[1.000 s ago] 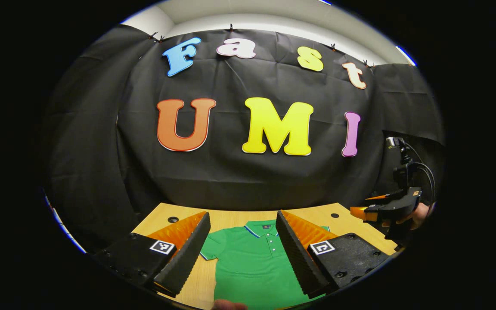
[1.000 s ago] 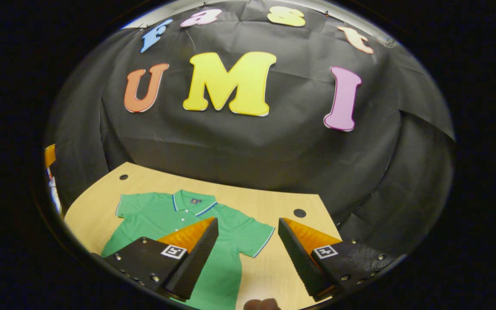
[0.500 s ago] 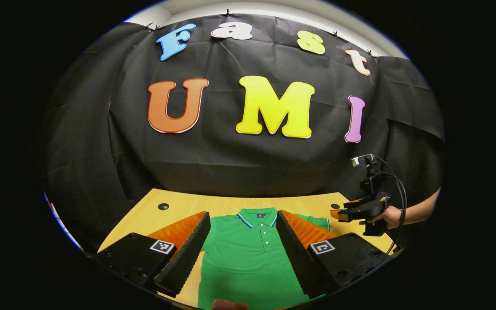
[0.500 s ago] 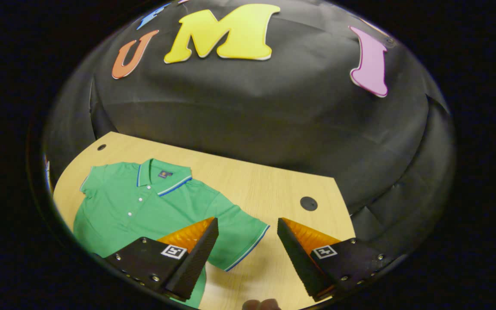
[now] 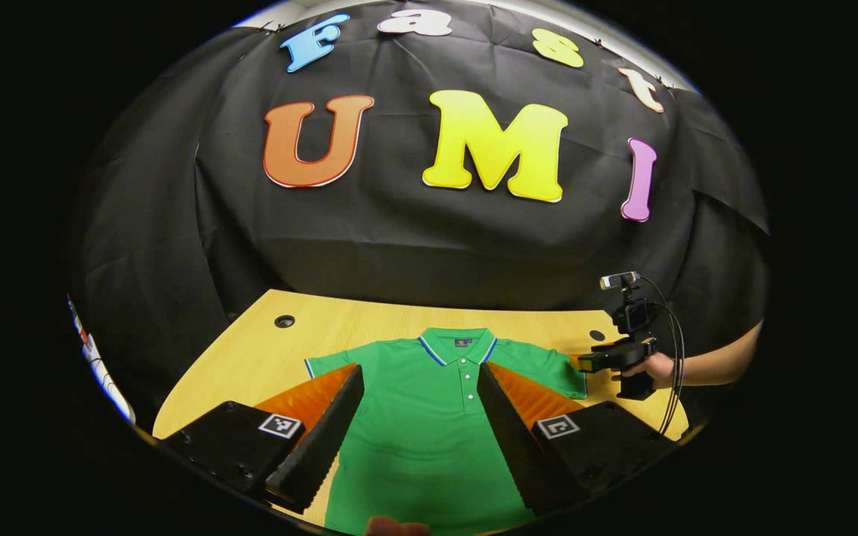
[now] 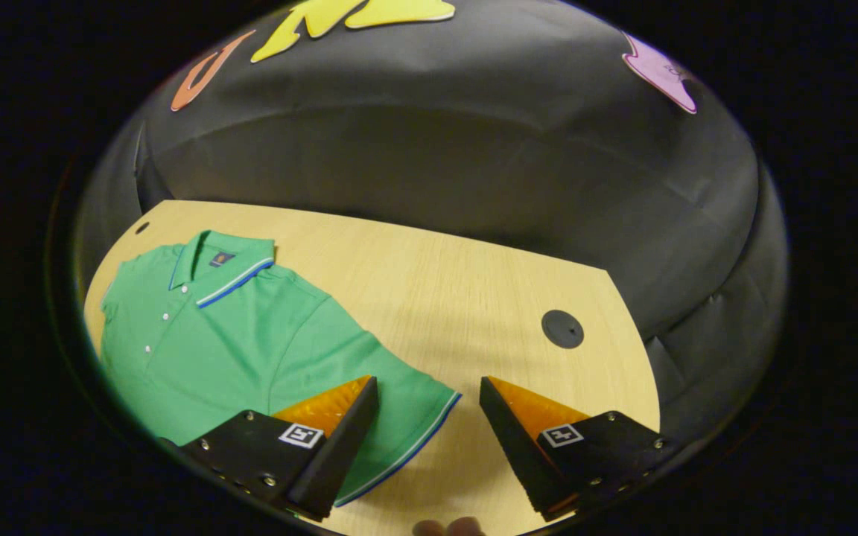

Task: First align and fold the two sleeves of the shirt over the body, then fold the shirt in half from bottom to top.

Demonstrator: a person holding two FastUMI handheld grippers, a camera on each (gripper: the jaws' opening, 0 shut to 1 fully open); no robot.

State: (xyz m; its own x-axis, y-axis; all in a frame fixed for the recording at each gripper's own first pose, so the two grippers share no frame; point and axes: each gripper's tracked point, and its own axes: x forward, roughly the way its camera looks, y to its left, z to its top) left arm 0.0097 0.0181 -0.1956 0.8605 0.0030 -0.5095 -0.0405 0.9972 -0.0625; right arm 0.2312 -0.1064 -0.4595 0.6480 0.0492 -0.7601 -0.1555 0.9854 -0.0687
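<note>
1. Shirt (image 5: 429,424): a green polo spread flat, front up, on the wooden table (image 6: 474,298), collar toward the booth's wall, both short sleeves out to the sides and unfolded. No fold has been made yet, by my reading.

2. Left gripper (image 5: 420,420): wide open, holding nothing. The shirt's chest and button placket lie straight ahead between its fingers, and its own-side sleeve (image 5: 328,366) lies ahead and to the left of its left finger.

3. Right gripper (image 6: 429,432): also spread wide and empty. The striped hem of the right sleeve (image 6: 392,417) lies ahead between its fingers, nearer its left finger; bare table lies ahead of its right finger. From the left gripper view, this gripper sits far off to the right, held by a hand (image 5: 656,367) just beside that sleeve's edge.

4. Likely step: reaching for the right sleeve's edge to fold it over the body.

5. Risks from here:
- Closing while too high would pinch air, since the sleeve lies flat against the table and gives little to grip.
- Coming down too steeply could jam the fingertips on the wood and shove the cloth into a wrinkle.
- Catching only the top layer of the sleeve would let it open out mid-fold.
- Dragging sideways rather than lifting could pull the whole shirt askew, because the left gripper is not pinning it.
- A crooked sleeve fold would leave the later bottom-to-top fold uneven.
</note>
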